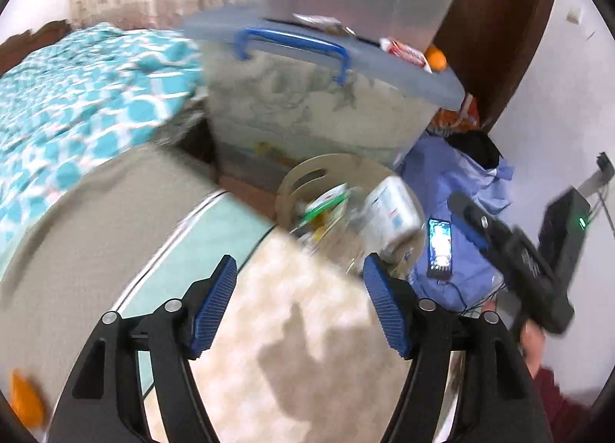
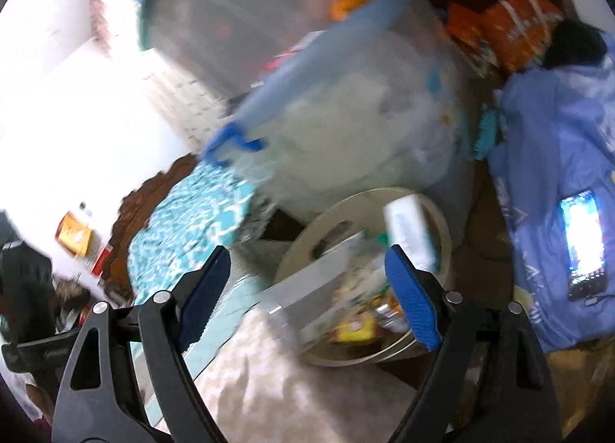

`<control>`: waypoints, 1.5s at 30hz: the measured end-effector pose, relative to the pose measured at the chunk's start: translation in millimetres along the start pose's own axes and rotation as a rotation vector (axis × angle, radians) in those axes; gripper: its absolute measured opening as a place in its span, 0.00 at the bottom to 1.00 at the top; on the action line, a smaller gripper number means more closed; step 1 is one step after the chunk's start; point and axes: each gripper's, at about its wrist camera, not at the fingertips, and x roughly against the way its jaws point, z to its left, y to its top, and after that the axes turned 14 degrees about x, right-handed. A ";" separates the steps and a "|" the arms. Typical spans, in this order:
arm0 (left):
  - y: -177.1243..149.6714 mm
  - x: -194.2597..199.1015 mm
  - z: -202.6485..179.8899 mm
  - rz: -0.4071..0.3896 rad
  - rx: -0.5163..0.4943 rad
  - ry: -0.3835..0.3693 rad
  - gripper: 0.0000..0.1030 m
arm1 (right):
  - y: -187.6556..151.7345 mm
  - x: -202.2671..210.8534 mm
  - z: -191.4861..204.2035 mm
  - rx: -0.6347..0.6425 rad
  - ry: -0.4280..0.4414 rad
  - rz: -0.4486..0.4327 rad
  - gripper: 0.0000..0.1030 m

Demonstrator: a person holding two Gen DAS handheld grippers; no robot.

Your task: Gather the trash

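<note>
Both views motion-blurred. Left gripper (image 1: 300, 302): jaws apart, nothing between them, over a pale patterned rug (image 1: 292, 327). Right gripper (image 2: 307, 299): jaws apart, empty. Just beyond both, a round beige bin (image 2: 442, 220) on the floor holds the trash: a white carton (image 2: 407, 231) and yellow wrappers (image 2: 353, 327). Behind the bin, a translucent storage box (image 1: 307, 112) with blue handle. Right of the bin, a lit phone (image 2: 584, 243) on blue cloth (image 2: 546, 128).

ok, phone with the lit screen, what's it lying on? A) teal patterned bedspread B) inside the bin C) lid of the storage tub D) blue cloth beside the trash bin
D: the phone lies screen-up on the blue cloth, just to the right of the round trash bin, outside its rim.
</note>
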 end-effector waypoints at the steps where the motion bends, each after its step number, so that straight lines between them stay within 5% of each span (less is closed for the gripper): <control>1: -8.4 15.8 15.8 -0.019 0.017 0.020 0.67 | -3.7 0.0 14.5 0.030 0.025 0.009 0.79; 7: -57.6 123.4 157.2 -0.200 0.270 0.368 0.83 | -42.4 -15.0 99.1 0.153 0.224 0.151 0.79; 11: -89.8 153.9 248.7 -0.204 0.496 0.578 0.87 | -77.4 -19.5 152.1 0.239 0.328 0.258 0.80; 16: -130.7 160.9 336.8 -0.169 0.859 0.336 0.87 | -123.3 -8.7 208.8 0.385 0.399 0.356 0.83; 20: -135.8 139.6 361.4 -0.144 0.955 0.216 0.87 | -151.1 2.6 239.4 0.507 0.404 0.409 0.85; 25: -135.0 109.9 366.8 -0.125 0.982 0.182 0.82 | -176.5 10.6 264.6 0.630 0.390 0.453 0.88; 27: -136.5 99.4 373.6 -0.117 0.988 0.106 0.51 | -186.0 11.2 273.5 0.691 0.351 0.471 0.88; 28: -137.9 97.9 373.7 -0.107 0.992 0.083 0.45 | -190.8 11.0 275.9 0.720 0.326 0.482 0.88; 29: -138.0 98.9 373.8 -0.103 0.986 0.110 0.31 | -195.1 11.4 276.8 0.740 0.314 0.492 0.88; 30: -139.3 99.5 370.5 -0.081 0.963 0.140 0.28 | -197.6 9.5 278.3 0.751 0.312 0.502 0.87; 31: -143.9 101.7 367.4 -0.072 0.951 0.115 0.25 | -201.1 9.5 279.6 0.764 0.313 0.517 0.75; 32: -149.8 105.1 363.6 -0.063 0.944 0.083 0.23 | -206.8 9.0 280.7 0.780 0.309 0.546 0.54; 36: -178.4 126.8 341.6 -0.058 0.872 0.043 0.13 | -203.6 21.8 277.5 0.718 0.344 0.537 0.51; 45: -262.3 168.8 289.1 -0.019 0.766 -0.006 0.12 | -218.9 58.0 283.8 0.716 0.372 0.520 0.51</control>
